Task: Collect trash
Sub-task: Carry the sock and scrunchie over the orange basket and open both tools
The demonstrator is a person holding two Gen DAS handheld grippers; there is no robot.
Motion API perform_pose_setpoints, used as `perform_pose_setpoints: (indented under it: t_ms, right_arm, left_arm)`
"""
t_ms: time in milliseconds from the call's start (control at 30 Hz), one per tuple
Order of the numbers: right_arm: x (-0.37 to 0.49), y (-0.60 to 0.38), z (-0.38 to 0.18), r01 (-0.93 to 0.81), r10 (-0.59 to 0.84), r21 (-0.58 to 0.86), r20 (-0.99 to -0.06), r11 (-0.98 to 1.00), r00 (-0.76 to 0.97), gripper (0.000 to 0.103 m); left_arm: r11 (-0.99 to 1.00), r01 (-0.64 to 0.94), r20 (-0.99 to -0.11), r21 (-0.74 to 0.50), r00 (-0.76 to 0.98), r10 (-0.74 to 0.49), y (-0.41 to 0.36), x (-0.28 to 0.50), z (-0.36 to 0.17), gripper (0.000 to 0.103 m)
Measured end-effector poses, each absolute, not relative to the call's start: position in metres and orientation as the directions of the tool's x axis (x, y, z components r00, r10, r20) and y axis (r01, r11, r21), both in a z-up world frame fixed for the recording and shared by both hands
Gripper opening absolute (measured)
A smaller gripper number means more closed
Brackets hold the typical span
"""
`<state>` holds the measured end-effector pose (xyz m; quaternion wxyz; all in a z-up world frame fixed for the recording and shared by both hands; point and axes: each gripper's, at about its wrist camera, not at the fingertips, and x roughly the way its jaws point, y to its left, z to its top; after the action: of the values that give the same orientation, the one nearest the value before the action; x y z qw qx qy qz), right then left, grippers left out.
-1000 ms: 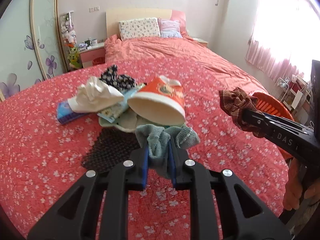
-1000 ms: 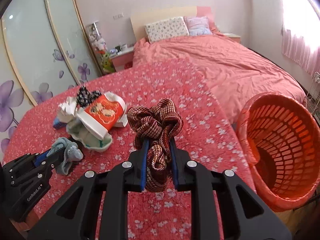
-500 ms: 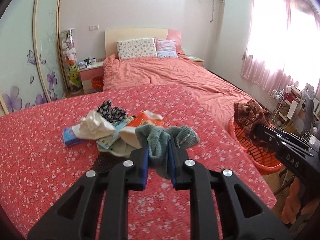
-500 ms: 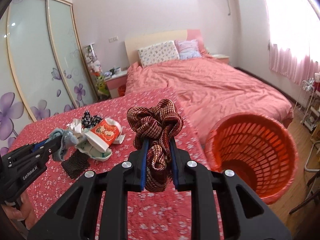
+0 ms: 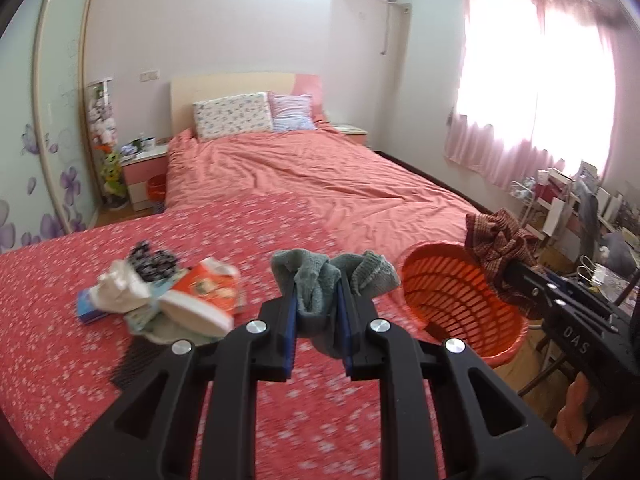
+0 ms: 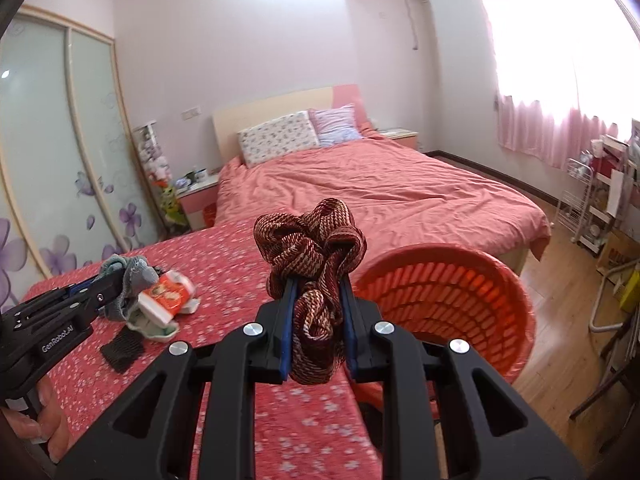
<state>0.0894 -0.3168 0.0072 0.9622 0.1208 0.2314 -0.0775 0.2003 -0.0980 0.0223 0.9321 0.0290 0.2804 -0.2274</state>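
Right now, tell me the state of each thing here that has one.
Left gripper: jaws shut on grey-green cloth.
Right gripper: jaws shut on maroon cloth.
Orange basket: tilted, open mouth facing us.
Paper cup: lying on its side on the pile.

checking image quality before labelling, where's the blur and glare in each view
Left wrist view: the window is blown out, the trash pile and bedspread are motion-smeared, the grey sock in the left gripper is sharp. Right wrist view: window glare at top right, the basket is softly blurred, the brown cloth is crisp.
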Motion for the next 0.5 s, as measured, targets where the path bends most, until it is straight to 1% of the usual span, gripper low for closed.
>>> perform_pose_setpoints:
  t_ms: [200,500]
  right_arm:
    - [0.086,-0.350,0.001,0.272,-0.140,0.228,-0.466,0.935,0.874,0.020]
    - [0.090,-0.390,-0.012,0.352,-0.198,0.257,-0.479,0.900,0.855,0.021]
  left_arm:
    - [0.855,0.508,-0.523,-0.100,0.705,-0.480,-0.142,0.202,0.024,0.018]
    - [0.788,0.605,-0.543,-0.116,0.626,-0.560,-0.214,0.210,0.007,0.018]
